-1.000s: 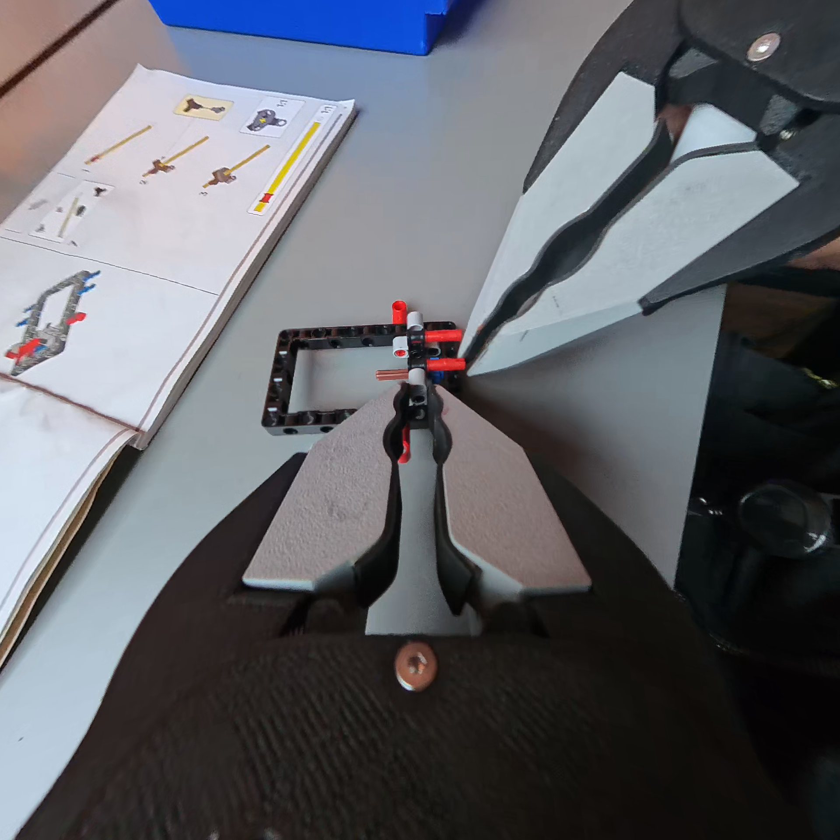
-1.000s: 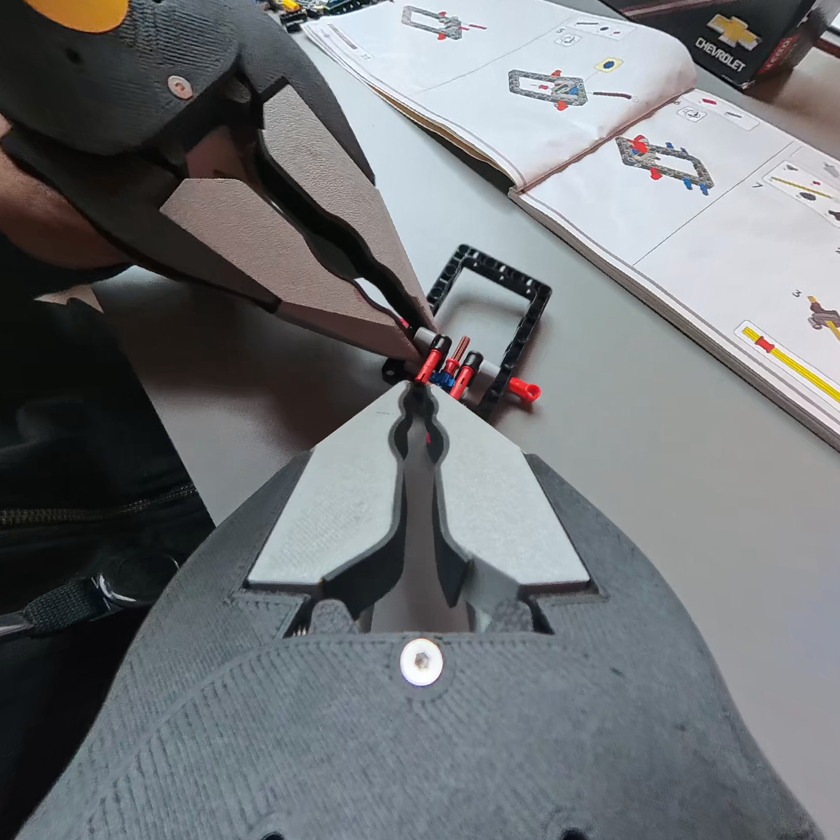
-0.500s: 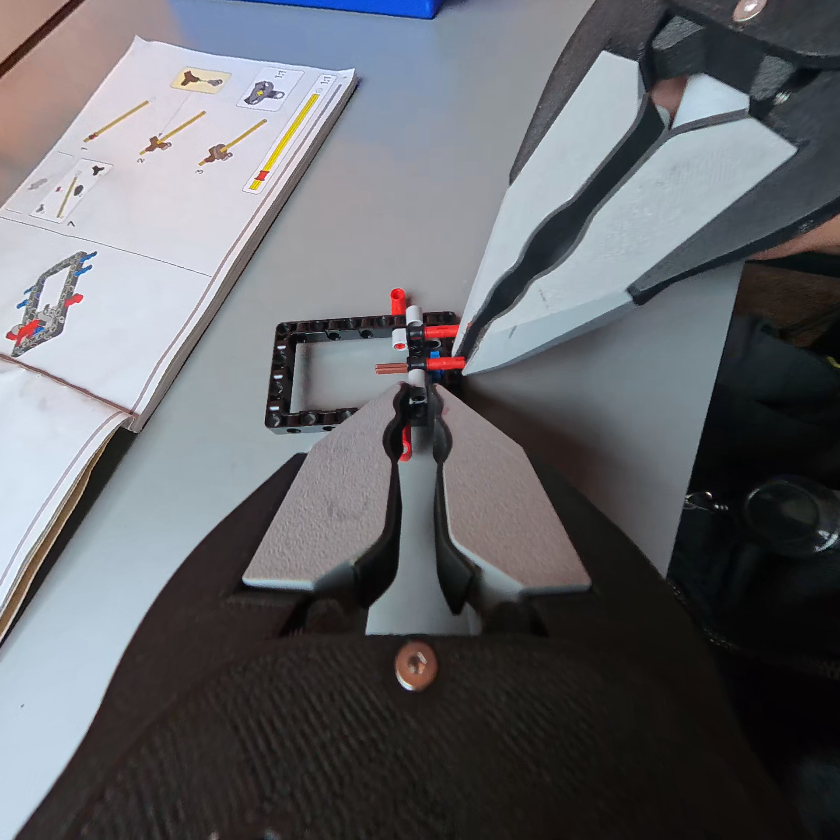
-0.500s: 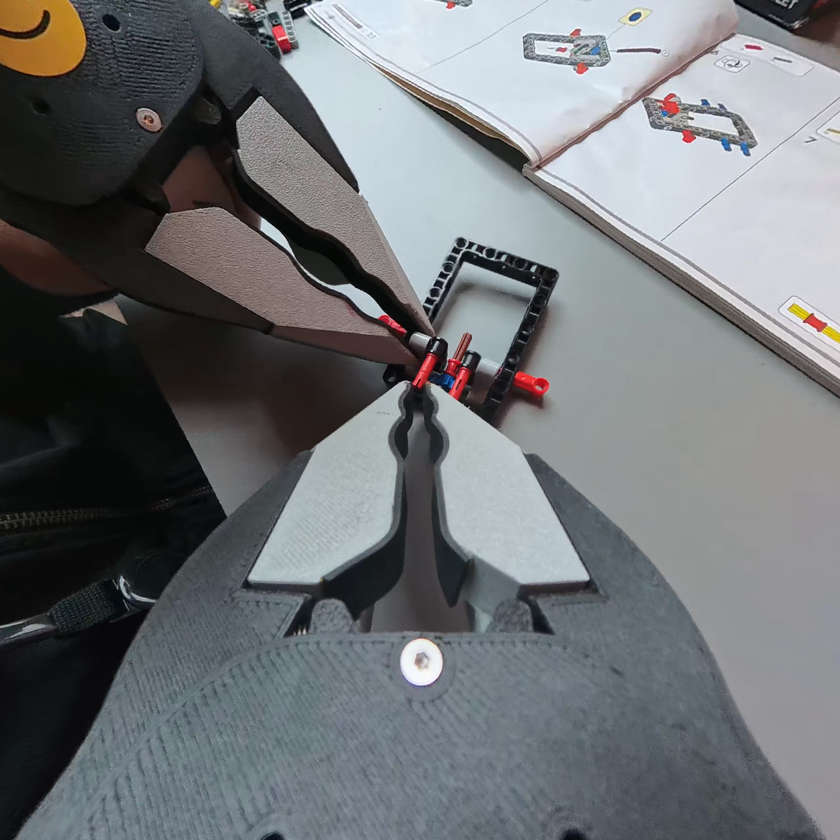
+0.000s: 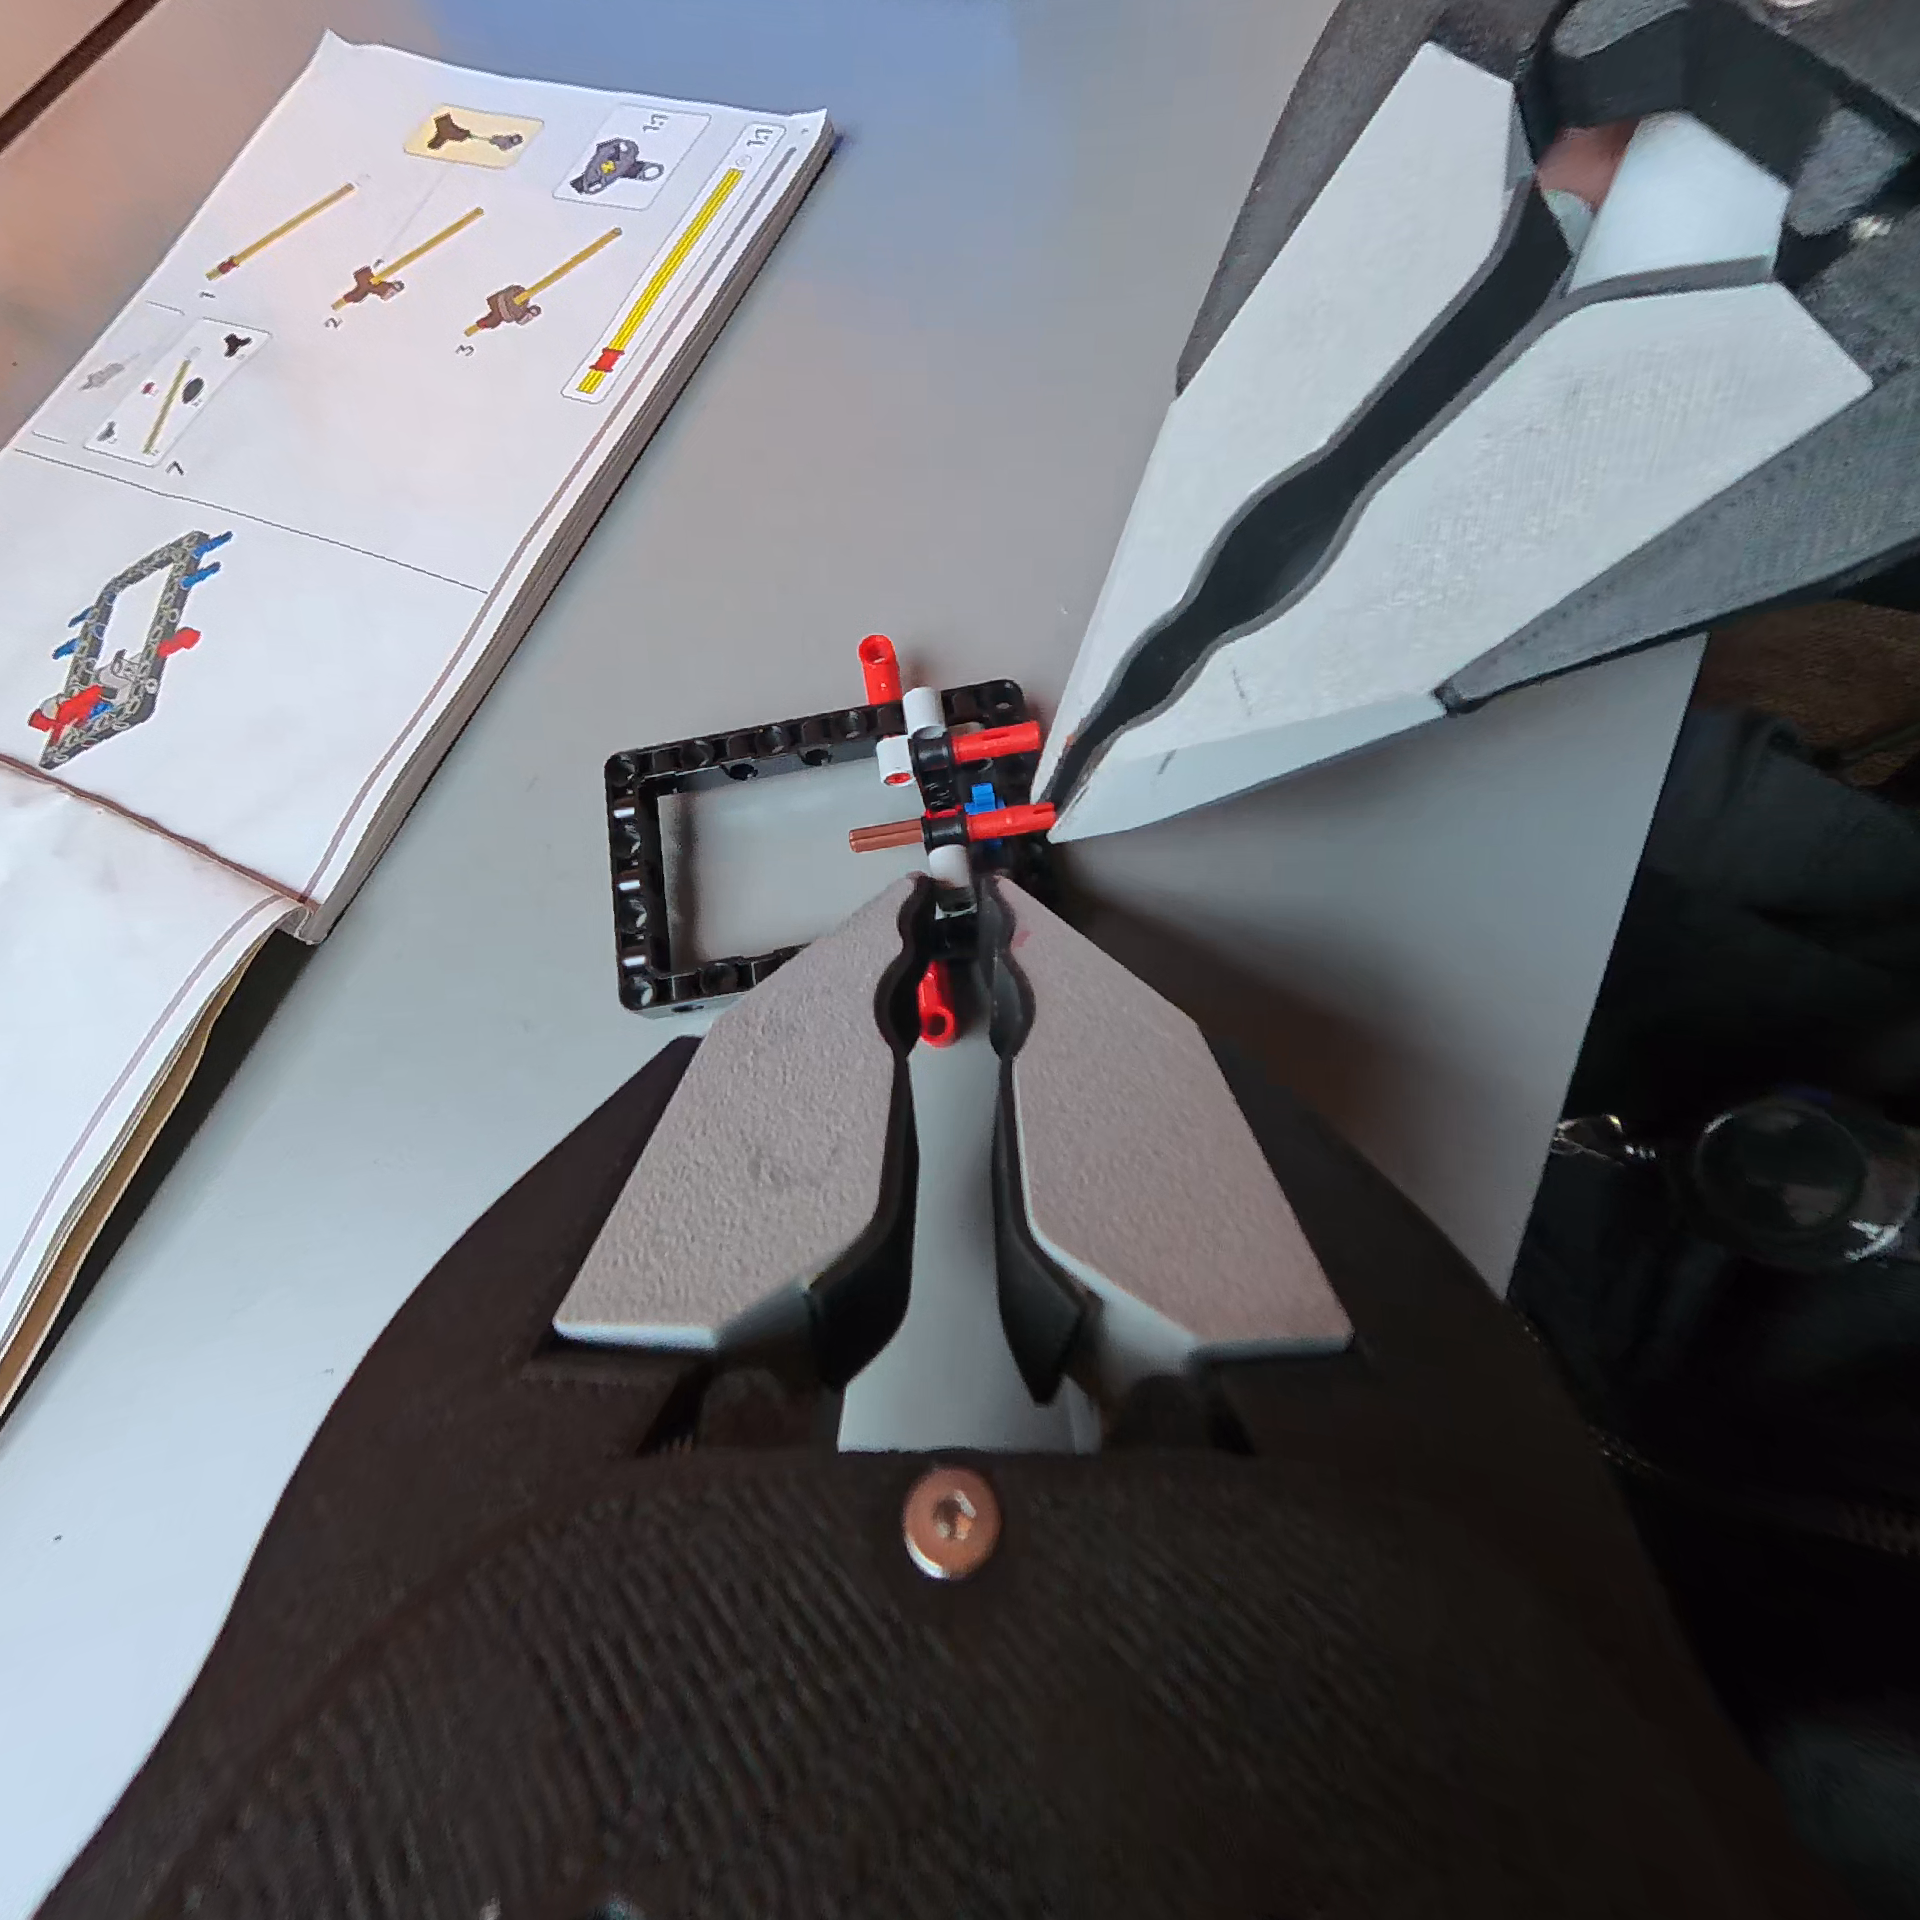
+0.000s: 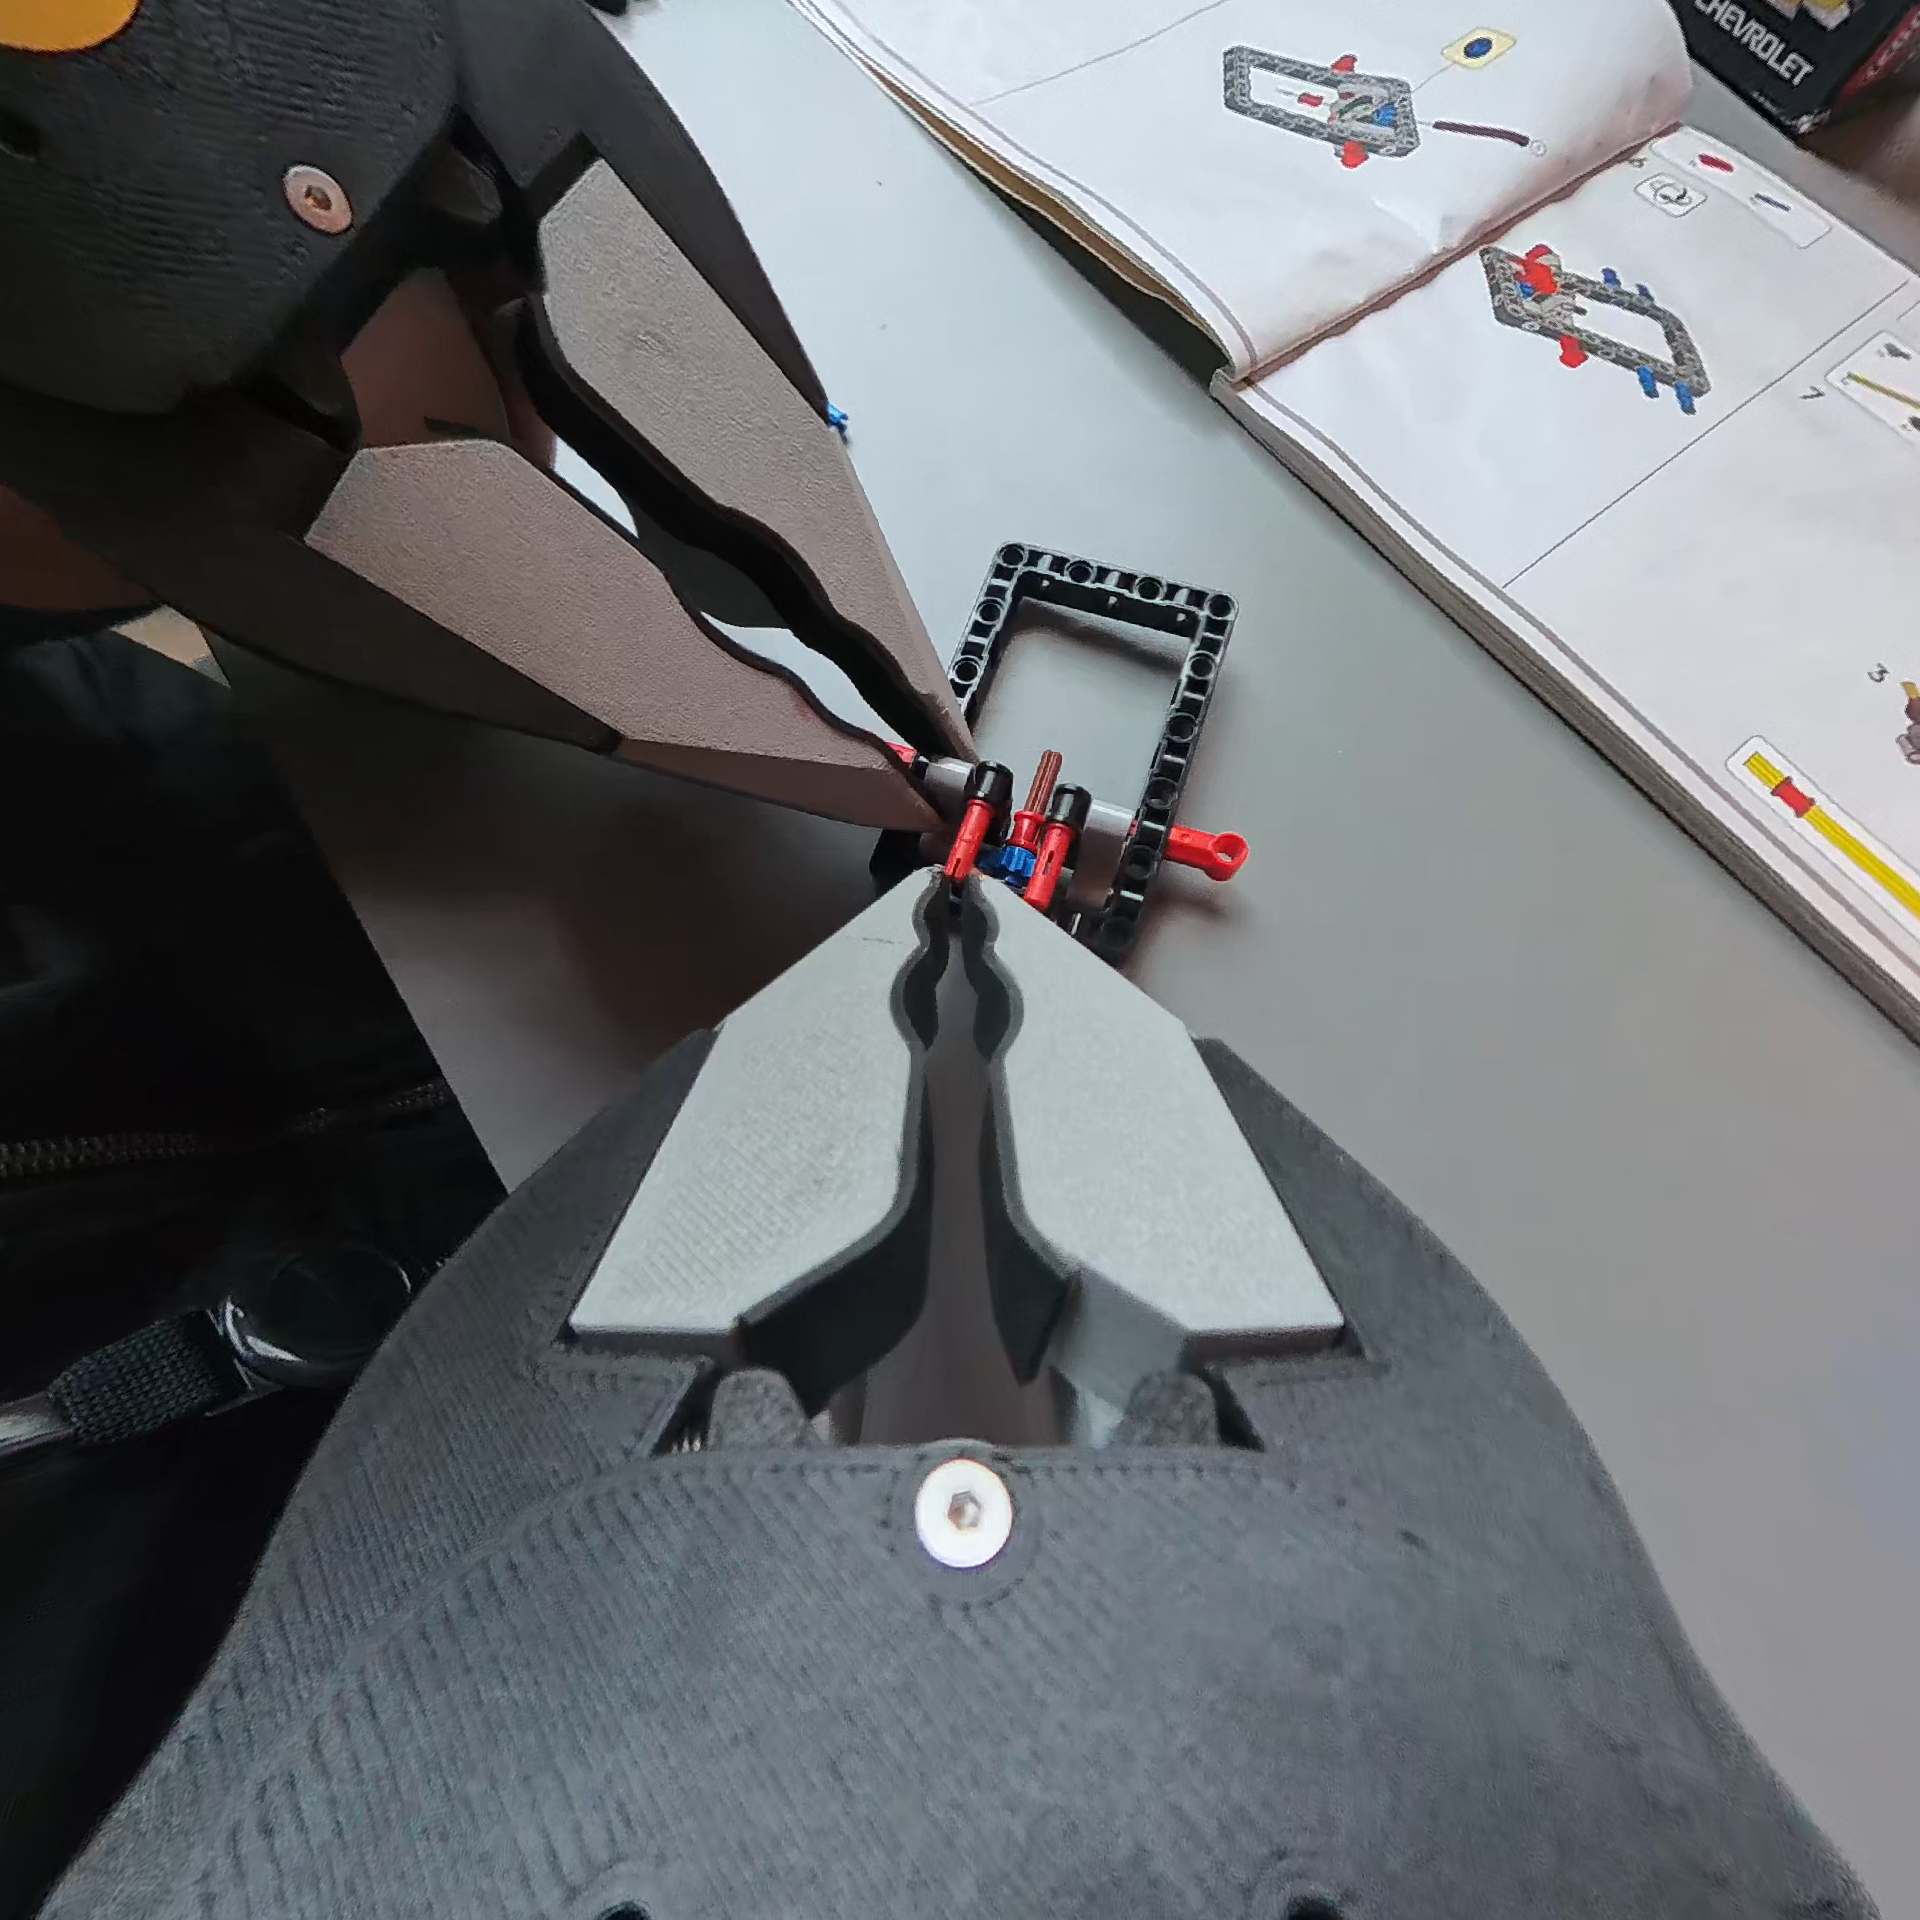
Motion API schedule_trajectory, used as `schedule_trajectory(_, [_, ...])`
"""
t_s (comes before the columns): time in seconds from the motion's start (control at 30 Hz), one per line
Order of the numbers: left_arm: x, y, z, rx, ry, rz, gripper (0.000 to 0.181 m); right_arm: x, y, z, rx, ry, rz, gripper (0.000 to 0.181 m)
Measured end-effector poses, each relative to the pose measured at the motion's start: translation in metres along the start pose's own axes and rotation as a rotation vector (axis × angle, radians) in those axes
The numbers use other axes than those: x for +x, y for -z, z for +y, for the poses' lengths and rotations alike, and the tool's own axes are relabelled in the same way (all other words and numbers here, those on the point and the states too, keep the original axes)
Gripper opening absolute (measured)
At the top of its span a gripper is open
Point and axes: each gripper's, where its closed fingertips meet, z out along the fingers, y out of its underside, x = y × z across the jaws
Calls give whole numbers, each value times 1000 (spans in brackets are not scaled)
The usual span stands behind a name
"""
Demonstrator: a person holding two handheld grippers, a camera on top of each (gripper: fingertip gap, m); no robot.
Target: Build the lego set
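Observation:
A black rectangular lego frame (image 5: 644,862) lies flat on the grey table; it also shows in the right wrist view (image 6: 1195,665). At its near end sits a grey-and-black crosspiece (image 5: 920,717) with red pins, a brown axle and a blue piece. My left gripper (image 5: 951,904) is shut on the end of this crosspiece, and it shows in the right wrist view (image 6: 925,784) coming from the upper left. My right gripper (image 6: 951,883) is shut with its tips on the end of a red pin (image 6: 971,831). In the left wrist view the right gripper (image 5: 1047,805) reaches in from the upper right.
An open instruction booklet (image 5: 364,468) lies left of the frame; it lies to the right in the right wrist view (image 6: 1558,416). A black box (image 6: 1766,52) stands behind it. A small blue piece (image 6: 836,419) lies apart. The table edge (image 5: 1610,935) runs close beside the frame.
Both grippers stay at the near end of the frame. The right gripper's tips have shifted slightly along the red pins. The frame has not moved.

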Motion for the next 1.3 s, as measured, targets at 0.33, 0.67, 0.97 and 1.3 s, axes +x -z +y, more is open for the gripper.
schedule_trajectory(0.33, [-2, 0, 0, 4, 28, 10, 6, 0, -2, -2, 27, -2, -5, 0])
schedule_trajectory(0.67, [3, 0, -2, 9, 13, 15, 6, 7, 1, -6, 42, 21, 78, 0])
schedule_trajectory(0.97, [1, 0, -1, 5, 34, 16, 6, 0, 5, -6, 56, 28, 82, 8])
schedule_trajectory(1.3, [1, 0, -1, 5, 32, 12, 6, -1, 2, -3, 39, 39, 90, 2])
